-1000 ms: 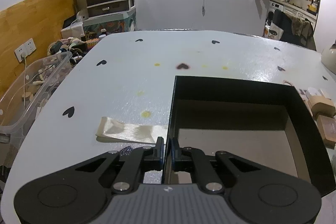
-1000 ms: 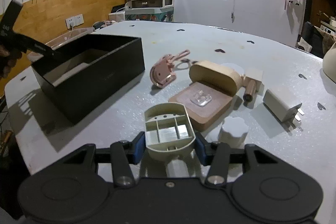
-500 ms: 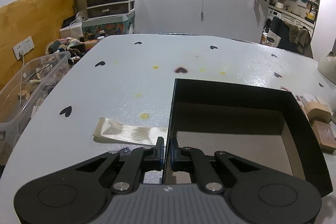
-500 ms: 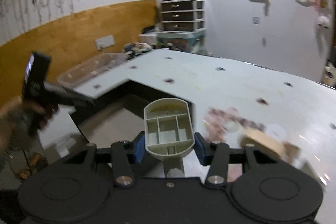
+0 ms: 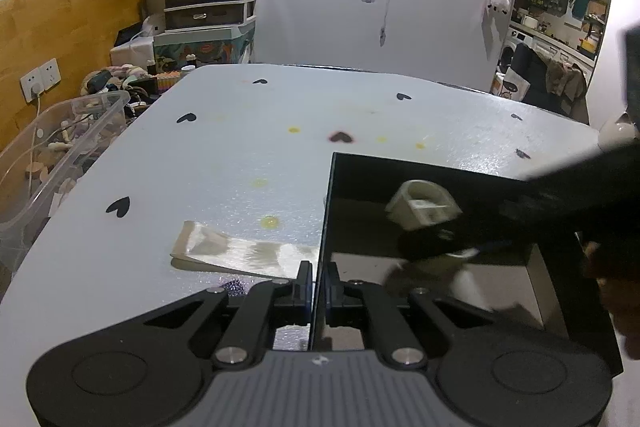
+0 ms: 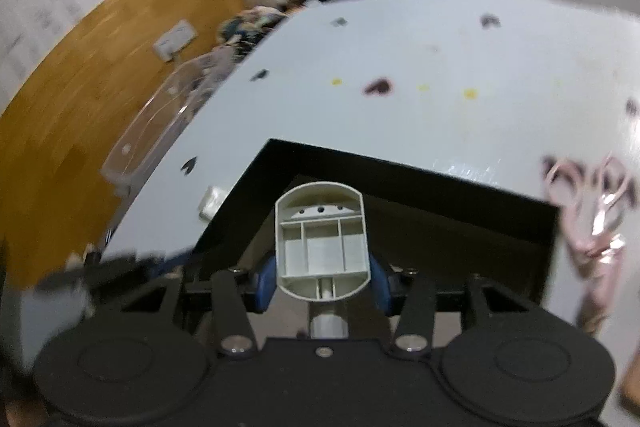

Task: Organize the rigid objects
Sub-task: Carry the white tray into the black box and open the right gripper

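So the left gripper (image 5: 316, 291) was angled down at the near left wall of the black box (image 5: 326, 211), fingers pinched together right on that thin wall, one finger outside and one inside. The right gripper (image 6: 322, 281) pointed down into the box from the right side and looked blurry in the left wrist view. Its blue pads (image 6: 264, 283) were clamped on the sides of a beige oval plastic piece (image 6: 321, 235) with little compartments moulded into it, open face up toward the camera. That piece hung over the open box, above the floor of it; I couldn't tell if it touched anything.

What I could see of the box floor looked bare, though the right gripper covered a good chunk of it. A shiny clear wrapper (image 5: 240, 253) lay flat on the white table (image 5: 240, 147) just left of the box. Something pink (image 6: 592, 227) sat right of the box, too smeared to identify. Off the table's left edge was a clear plastic bin (image 5: 60, 155) with assorted bits inside.
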{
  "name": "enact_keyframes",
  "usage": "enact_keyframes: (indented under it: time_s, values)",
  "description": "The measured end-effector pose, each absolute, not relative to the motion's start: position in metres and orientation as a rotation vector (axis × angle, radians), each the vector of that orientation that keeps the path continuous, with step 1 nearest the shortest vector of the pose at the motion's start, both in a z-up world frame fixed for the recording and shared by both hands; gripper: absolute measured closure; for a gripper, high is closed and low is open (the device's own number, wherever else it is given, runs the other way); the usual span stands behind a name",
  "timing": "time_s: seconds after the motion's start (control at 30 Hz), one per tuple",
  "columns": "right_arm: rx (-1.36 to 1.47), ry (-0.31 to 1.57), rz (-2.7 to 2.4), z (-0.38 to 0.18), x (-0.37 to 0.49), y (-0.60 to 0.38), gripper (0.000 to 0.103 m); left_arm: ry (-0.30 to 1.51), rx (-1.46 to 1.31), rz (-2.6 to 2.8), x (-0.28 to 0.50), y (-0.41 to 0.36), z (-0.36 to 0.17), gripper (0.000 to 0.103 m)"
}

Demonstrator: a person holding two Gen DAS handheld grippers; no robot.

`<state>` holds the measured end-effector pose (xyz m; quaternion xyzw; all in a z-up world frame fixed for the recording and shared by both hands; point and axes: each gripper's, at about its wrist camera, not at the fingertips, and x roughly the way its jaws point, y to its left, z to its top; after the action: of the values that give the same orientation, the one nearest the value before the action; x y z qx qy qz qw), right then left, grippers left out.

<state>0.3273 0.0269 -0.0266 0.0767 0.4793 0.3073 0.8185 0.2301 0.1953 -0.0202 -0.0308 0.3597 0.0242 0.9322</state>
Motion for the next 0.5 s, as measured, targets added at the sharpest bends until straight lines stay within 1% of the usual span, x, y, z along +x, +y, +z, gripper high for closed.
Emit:
enact_keyframes:
  time_s: [0.23,0.33,0.37,0.4,0.5]
  values:
    - [0.294,1.101,0.568,-0.043,0.345,0.056,0.054,0.736,-0.067,0.040,0.231,0.197,-0.021,0.098]
    - [0.362,1.132,0.535,-0.047,0.349,0.058,0.046,0.736,-0.071,0.038,0.231,0.197,-0.021,0.098]
    - [0.371,1.128,0.539,-0.045,0.347,0.057,0.039,0.737,-0.072,0.038,0.231,0.197,-0.021,0.098]
    - [0.372,1.121,0.549,-0.043,0.345,0.056,0.036,0.737,-0.071,0.038,0.231,0.197,-0.021,0.098]
    - [0.354,1.100,0.565,-0.035,0.339,0.049,0.035,0.738,-0.073,0.039,0.232,0.198,-0.021,0.098]
